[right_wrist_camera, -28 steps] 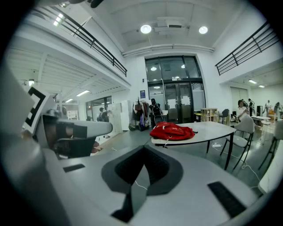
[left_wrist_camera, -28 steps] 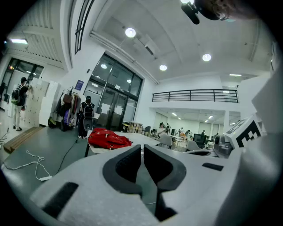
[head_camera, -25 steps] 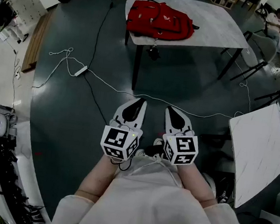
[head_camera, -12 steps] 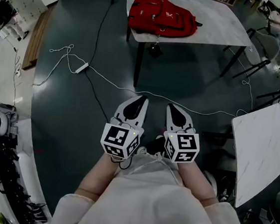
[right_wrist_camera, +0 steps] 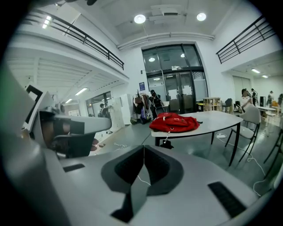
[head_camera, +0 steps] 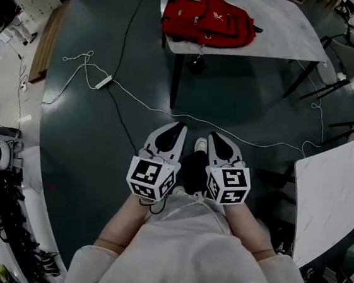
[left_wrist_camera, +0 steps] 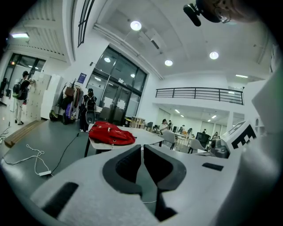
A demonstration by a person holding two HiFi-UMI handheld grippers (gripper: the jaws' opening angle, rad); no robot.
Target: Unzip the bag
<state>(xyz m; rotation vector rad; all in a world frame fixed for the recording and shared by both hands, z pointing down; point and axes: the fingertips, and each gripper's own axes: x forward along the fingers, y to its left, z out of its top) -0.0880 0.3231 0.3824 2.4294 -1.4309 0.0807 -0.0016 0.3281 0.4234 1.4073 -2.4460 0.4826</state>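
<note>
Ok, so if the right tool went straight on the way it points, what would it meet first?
Nothing close; the way looks free over the floor. The right tool, shut, aims roughly at the table end under the red backpack, so probably that edge or the bag; depth is unclear.

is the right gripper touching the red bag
Apart. The head view shows the right gripper well short of the table, with floor between it and the red bag lying on that table.

Red bag on white table
</note>
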